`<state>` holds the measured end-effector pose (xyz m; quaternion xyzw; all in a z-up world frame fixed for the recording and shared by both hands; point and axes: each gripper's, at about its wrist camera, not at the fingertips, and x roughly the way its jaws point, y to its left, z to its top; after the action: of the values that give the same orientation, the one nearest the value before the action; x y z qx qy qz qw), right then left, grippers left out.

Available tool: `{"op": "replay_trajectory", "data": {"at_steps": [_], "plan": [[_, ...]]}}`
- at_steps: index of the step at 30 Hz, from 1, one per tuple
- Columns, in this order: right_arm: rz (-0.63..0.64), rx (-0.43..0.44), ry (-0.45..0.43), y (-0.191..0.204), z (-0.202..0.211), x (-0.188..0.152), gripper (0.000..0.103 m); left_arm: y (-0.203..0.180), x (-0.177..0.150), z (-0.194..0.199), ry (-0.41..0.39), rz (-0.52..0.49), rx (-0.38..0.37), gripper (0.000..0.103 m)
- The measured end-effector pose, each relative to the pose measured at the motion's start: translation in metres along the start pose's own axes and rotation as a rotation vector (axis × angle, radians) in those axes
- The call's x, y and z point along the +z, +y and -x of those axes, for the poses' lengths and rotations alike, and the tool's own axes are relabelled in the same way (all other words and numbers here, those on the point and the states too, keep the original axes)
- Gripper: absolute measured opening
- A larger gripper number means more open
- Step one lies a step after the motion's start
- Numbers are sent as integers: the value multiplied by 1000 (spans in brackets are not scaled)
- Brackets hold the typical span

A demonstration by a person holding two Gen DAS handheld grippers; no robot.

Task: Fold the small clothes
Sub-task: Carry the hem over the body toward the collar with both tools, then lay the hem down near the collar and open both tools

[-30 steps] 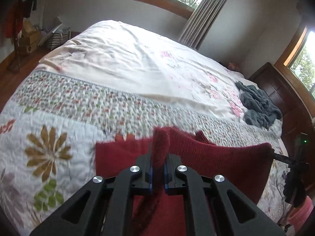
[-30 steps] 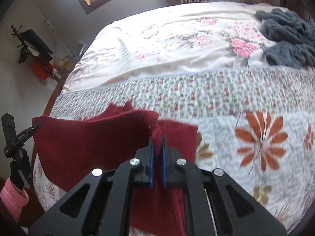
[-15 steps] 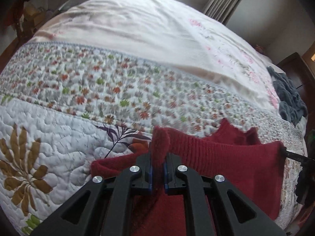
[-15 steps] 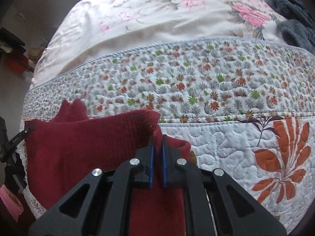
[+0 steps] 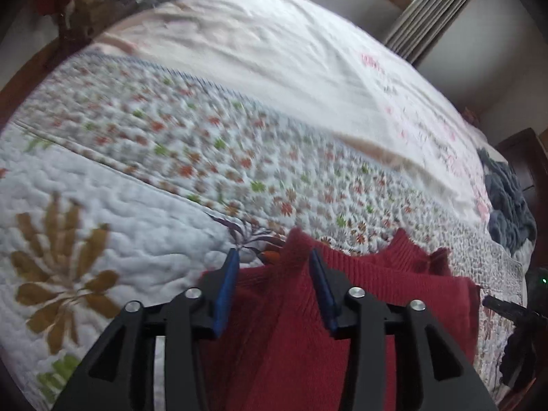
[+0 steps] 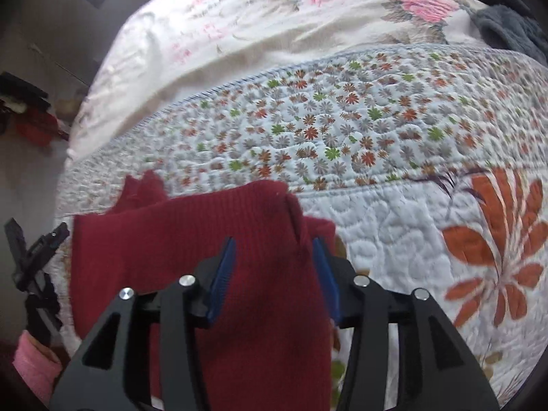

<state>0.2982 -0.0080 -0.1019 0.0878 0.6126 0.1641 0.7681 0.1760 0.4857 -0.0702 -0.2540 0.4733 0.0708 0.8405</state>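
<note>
A dark red knit garment [image 5: 383,294] lies folded over on the flowered quilt [image 5: 144,185] at the near edge of the bed. My left gripper [image 5: 272,258] stands open over its left corner, blue pads spread to either side of a raised fold of red knit. In the right wrist view the same red garment [image 6: 178,239] spreads to the left, and my right gripper [image 6: 274,248] is open around its right corner. The other gripper [image 6: 30,260] shows at that view's left edge. The cloth under both grippers is hidden.
A grey crumpled garment [image 5: 507,205] lies at the far right of the bed, also seen as the grey garment [image 6: 500,10] in the right view. A pale floral sheet [image 5: 291,54] covers the far half. A pink sleeve [image 6: 32,366] shows low left.
Both grippers were shut on the red garment's corners and have now opened, letting the cloth go. Both have also lowered toward the quilt, carrying the top edge forward.
</note>
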Motion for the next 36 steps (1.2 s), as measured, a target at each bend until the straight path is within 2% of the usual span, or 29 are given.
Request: {"op": "replay_trajectory", "data": {"at_steps": [3, 6, 9, 14, 16, 18, 19, 20, 27, 32, 36], "plan": [[-10, 46, -3, -4, 28, -30, 47, -7, -13, 43, -46, -49, 18, 53], [-30, 65, 36, -13, 40, -68, 48, -17, -38, 68, -24, -106, 7, 55], [-54, 66, 94, -23, 39, -108, 49, -35, -63, 76, 7, -166, 3, 57], [-98, 77, 168, -38, 32, -158, 50, -60, -109, 68, 82, -243, -28, 59], [-100, 85, 189, -38, 26, -167, 49, -63, -124, 58, 116, -256, -18, 59], [-100, 96, 195, -36, 22, -169, 40, -62, -133, 48, 142, -249, -12, 59], [-89, 90, 190, -35, 23, -168, 26, -60, -137, 41, 159, -246, 4, 59], [-80, 84, 189, -33, 23, -166, 7, -60, -140, 38, 166, -244, 10, 59], [-81, 50, 163, -43, 47, -168, 7, -53, -142, 33, 186, -218, 8, 59], [-65, 2, 203, -46, 28, -177, 7, -51, -142, 26, 190, -226, 15, 59], [-105, 12, 214, -58, 15, -182, 8, -51, -142, 22, 188, -244, 18, 60]]}}
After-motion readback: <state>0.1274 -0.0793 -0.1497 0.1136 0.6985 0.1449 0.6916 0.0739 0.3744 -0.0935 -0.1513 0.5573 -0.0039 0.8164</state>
